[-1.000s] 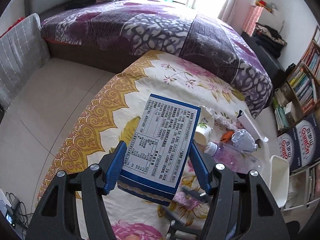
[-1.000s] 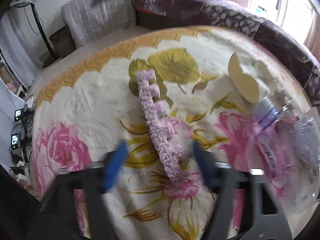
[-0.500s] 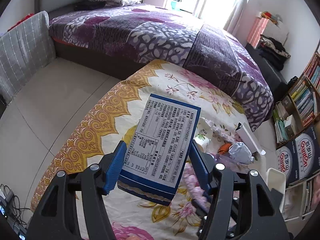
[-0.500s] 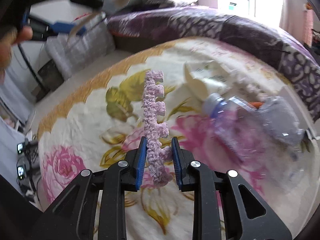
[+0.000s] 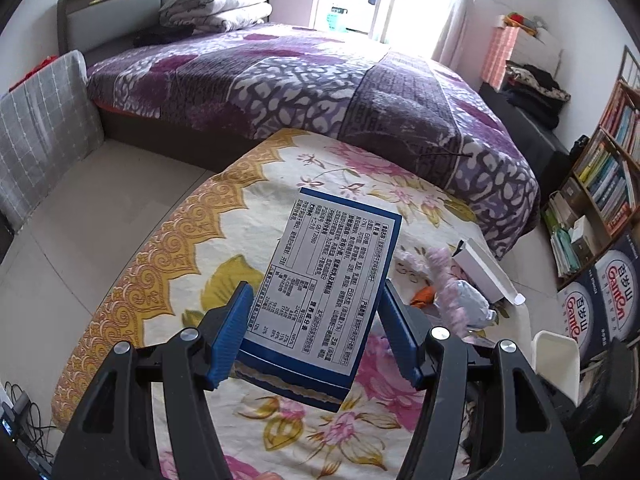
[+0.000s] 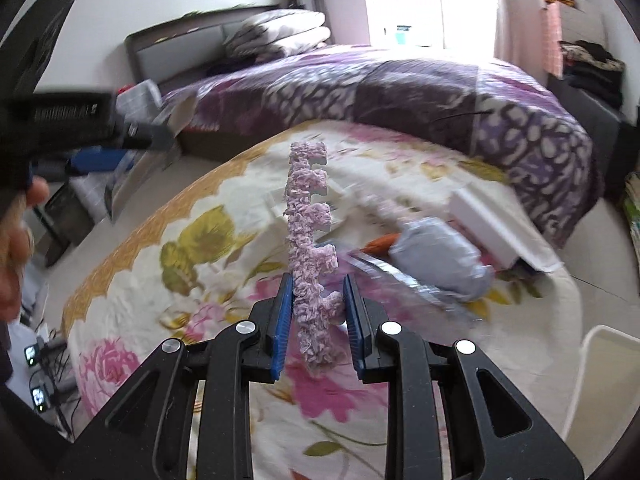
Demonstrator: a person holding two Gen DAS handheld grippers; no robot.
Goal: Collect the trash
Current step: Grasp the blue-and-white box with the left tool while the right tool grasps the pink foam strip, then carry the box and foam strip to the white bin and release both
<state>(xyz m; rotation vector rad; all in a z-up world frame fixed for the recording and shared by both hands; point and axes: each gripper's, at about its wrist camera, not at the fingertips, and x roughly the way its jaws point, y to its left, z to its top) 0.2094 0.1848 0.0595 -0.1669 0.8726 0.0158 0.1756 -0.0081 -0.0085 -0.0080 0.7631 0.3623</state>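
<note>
- While the left gripper [image 5: 316,332] hangs over the flowered blanket [image 5: 168,280], its blue pads are clamped on the two sides of a blue box [image 5: 324,292], so it's set fairly wide and holding that box up off the cloth, white printed label facing the camera.
- Right gripper [image 6: 316,308] is pinched in narrow on a strip of pink foam [image 6: 310,248], the crinkly kind with notches down one edge. Strip stands nearly upright between the pads and sticks out well past the tips, clear of the blanket.
- Further out, the rest of the trash sits in a loose pile on the blanket's right side: a crumpled grey wrapper [image 6: 440,256], something small and orange [image 6: 380,242] just beside it, and a long white carton [image 6: 492,228] behind them. That part of the right view is smeared, so I can't tell what else is in there.
- A white bin [image 5: 556,360] shows at the right edge, near the pile, off the blanket.
- At the far left of the right view you can see the person's hand [image 6: 14,248] with the other gripper.
- Behind it all there's a bed with a purple quilt [image 5: 320,84], and a bookshelf [image 5: 604,184] on the right wall.
</note>
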